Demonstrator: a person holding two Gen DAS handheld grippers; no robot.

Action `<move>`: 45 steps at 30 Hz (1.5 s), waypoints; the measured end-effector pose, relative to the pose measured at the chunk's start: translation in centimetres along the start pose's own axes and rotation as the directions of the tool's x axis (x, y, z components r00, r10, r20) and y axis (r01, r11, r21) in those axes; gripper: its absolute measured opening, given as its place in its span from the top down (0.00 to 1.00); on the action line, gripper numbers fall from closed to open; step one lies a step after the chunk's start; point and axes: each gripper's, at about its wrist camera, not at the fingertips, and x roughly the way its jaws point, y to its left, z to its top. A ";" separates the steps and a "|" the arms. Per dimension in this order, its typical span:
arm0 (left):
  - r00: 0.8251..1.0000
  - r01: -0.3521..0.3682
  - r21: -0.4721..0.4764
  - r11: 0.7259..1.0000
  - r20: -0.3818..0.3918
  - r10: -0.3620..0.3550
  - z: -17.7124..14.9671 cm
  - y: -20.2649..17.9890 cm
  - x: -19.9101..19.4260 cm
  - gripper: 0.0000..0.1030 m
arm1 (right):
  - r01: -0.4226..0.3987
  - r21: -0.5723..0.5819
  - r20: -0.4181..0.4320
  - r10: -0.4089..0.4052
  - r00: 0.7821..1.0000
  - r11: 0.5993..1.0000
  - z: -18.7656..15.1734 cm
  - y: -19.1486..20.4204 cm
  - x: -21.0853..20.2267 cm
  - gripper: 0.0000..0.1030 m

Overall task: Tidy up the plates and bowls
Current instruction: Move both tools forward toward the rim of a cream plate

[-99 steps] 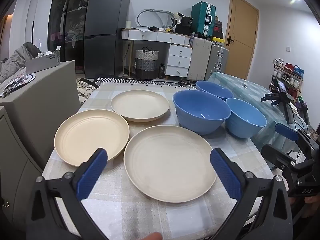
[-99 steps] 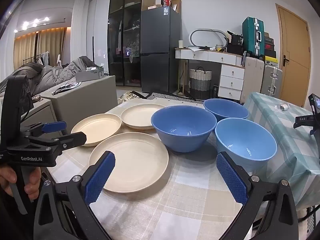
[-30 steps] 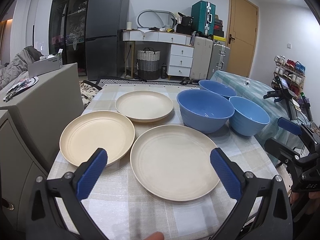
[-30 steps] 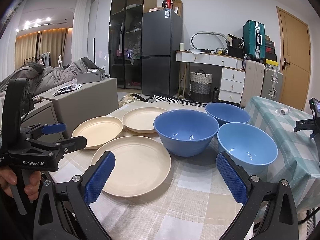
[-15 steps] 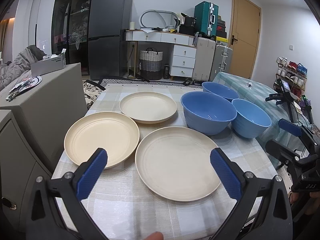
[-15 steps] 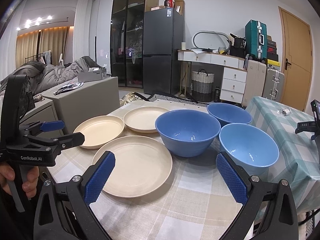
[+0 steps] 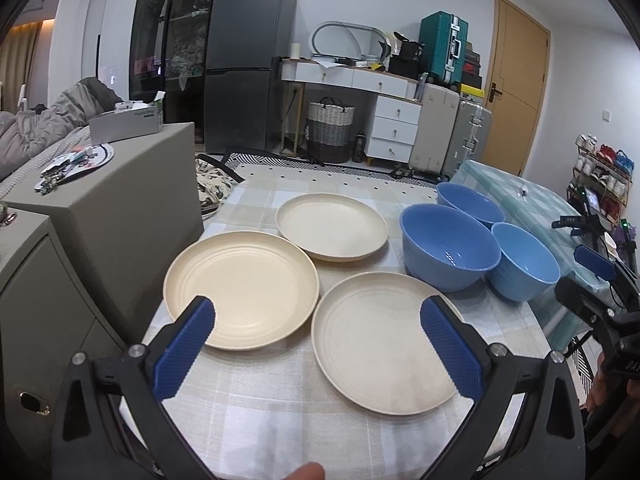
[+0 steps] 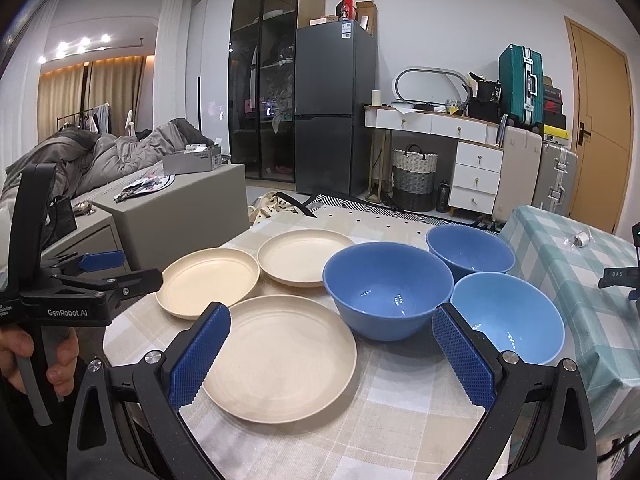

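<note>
Three cream plates lie on the checked tablecloth: a near plate point(image 7: 384, 340) point(image 8: 284, 358), a left plate point(image 7: 242, 288) point(image 8: 208, 286) and a far plate point(image 7: 332, 226) point(image 8: 304, 256). To their right stand three blue bowls: a large bowl point(image 7: 450, 246) point(image 8: 388, 288), a far bowl point(image 7: 470, 202) point(image 8: 470, 252) and a lighter near-right bowl point(image 7: 524, 266) point(image 8: 506, 316). My left gripper point(image 7: 320, 350) hovers open over the table's near edge, in front of the near and left plates. My right gripper point(image 8: 332, 358) is open too, in front of the near plate and the bowls. Both hold nothing.
A grey cabinet point(image 7: 104, 216) stands close to the table's left side. A second table with a teal checked cloth point(image 8: 576, 264) adjoins on the right. A fridge point(image 8: 336, 112), a basket, drawers and suitcases line the far wall. A hand point(image 8: 24, 356) holds the left gripper's handle.
Both grippers have drifted slightly; in the left wrist view the plates and bowls have slid to the right. No plate or bowl has moved on the table. Jaws stay open.
</note>
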 end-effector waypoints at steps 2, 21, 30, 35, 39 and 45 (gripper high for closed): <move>1.000 -0.013 -0.003 1.000 0.004 0.013 0.4 0.4 -0.1 0.00 | 0.001 0.009 0.007 -0.001 1.000 1.000 0.6 -0.5 0.1 0.00; 0.995 -0.093 -0.052 0.994 0.026 0.094 4.5 5.3 -0.5 0.00 | -0.067 -0.057 0.001 0.067 0.998 0.996 6.4 0.0 3.2 0.00; 0.993 -0.114 -0.069 0.991 0.003 0.115 5.5 7.1 0.8 0.00 | -0.087 -0.085 -0.027 0.085 0.996 0.993 8.7 0.9 5.1 0.00; 0.991 -0.132 -0.059 0.990 -0.010 0.131 5.5 7.9 1.7 0.00 | -0.103 -0.077 -0.044 0.100 0.994 0.992 9.2 1.4 6.8 0.00; 0.989 -0.146 -0.048 0.988 -0.021 0.146 5.8 8.5 2.5 0.00 | -0.111 -0.071 -0.059 0.107 0.993 0.991 9.5 1.7 8.4 0.00; 0.989 -0.143 -0.052 0.988 -0.033 0.142 6.1 9.7 3.9 0.00 | -0.155 -0.079 -0.098 0.147 0.984 0.985 9.8 2.8 11.3 0.00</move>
